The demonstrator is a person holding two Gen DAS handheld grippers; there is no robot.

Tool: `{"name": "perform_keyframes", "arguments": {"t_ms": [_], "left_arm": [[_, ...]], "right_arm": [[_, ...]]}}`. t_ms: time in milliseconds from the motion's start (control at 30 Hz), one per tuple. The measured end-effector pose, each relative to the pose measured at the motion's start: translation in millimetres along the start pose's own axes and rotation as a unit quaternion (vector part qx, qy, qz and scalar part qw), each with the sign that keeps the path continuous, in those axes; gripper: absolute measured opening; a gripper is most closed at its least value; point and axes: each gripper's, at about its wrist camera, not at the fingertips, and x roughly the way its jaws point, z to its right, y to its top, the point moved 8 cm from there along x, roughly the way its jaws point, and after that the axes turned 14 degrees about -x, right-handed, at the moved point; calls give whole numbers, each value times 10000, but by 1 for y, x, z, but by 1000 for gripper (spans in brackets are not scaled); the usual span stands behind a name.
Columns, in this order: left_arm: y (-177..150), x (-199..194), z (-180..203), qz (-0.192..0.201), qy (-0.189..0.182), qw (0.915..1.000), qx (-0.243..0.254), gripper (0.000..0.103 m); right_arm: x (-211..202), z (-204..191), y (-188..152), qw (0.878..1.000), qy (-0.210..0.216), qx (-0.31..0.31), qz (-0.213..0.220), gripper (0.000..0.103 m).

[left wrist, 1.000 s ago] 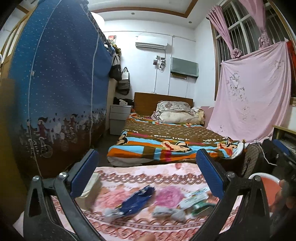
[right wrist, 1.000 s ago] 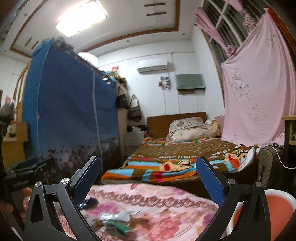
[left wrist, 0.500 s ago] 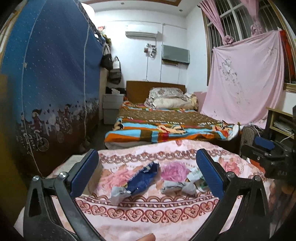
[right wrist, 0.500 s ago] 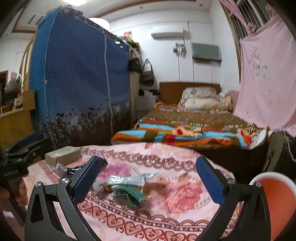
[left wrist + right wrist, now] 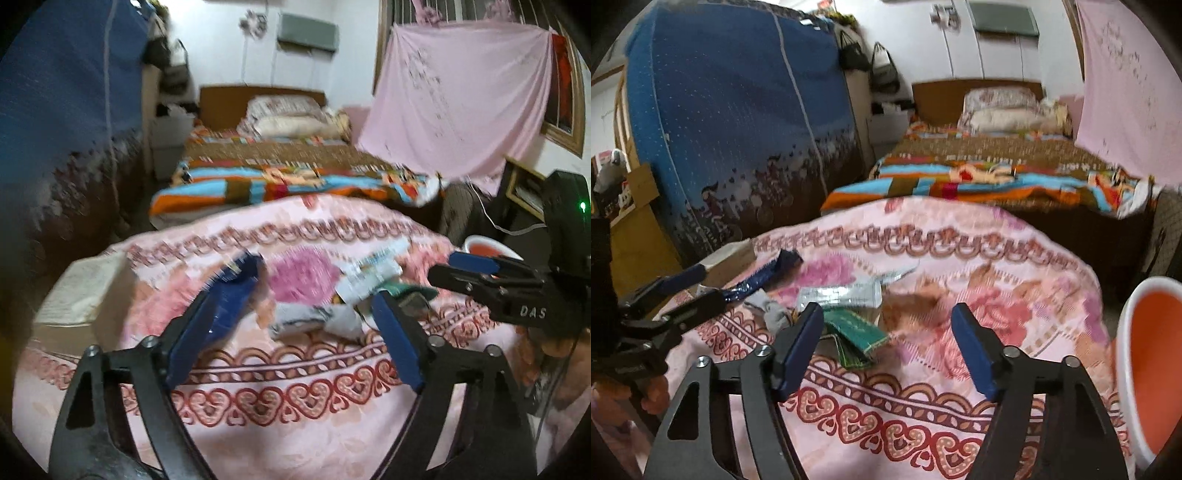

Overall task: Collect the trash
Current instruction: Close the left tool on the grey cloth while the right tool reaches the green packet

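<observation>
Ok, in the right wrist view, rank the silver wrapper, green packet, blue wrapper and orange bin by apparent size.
1. orange bin, though cropped and nearest the camera.
2. silver wrapper.
3. green packet and blue wrapper: too alike to rank; the blue one is partly hidden.

Counts, from where I stand:

- Handheld black two-finger grippers: two, the left gripper (image 5: 295, 295) and the right gripper (image 5: 886, 308). Two blue-padded fingers each, four in all, each pair standing apart.
- Scraps on the pink floral tablecloth (image 5: 960, 424): one crumpled blue foil wrapper (image 5: 764, 275), one flat silver foil wrapper (image 5: 838, 297), one grey crumpled scrap (image 5: 772, 314), and flat green packets (image 5: 855, 326), two as best I can tell through the blur.
- One flat cardboard box (image 5: 83, 291).
- One white bin with orange inside (image 5: 1152, 373).
- Dark handbags (image 5: 884, 74) hanging: two.
</observation>
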Motion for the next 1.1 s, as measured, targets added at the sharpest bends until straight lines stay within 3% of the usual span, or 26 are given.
{"name": "perform_keyframes", "arguments": {"t_ms": [200, 333, 600, 867, 1100], "left_arm": [[-15, 22, 12, -690, -50, 9973, 262, 58], [-23, 34, 15, -1031, 52, 9939, 380, 52], [-20, 43, 15, -1102, 34, 9936, 246, 50], [-20, 44, 21, -1128, -163, 9931, 257, 22], [-17, 38, 22, -1020, -320, 9941, 163, 14]], "right_arm": [[11, 4, -8, 9992, 204, 221, -264, 54], [12, 6, -9, 9988, 222, 284, -324, 52], [15, 6, -10, 9986, 255, 280, -364, 52], [19, 5, -11, 9980, 372, 298, -425, 52], [22, 1, -11, 9968, 577, 305, -455, 52]]}}
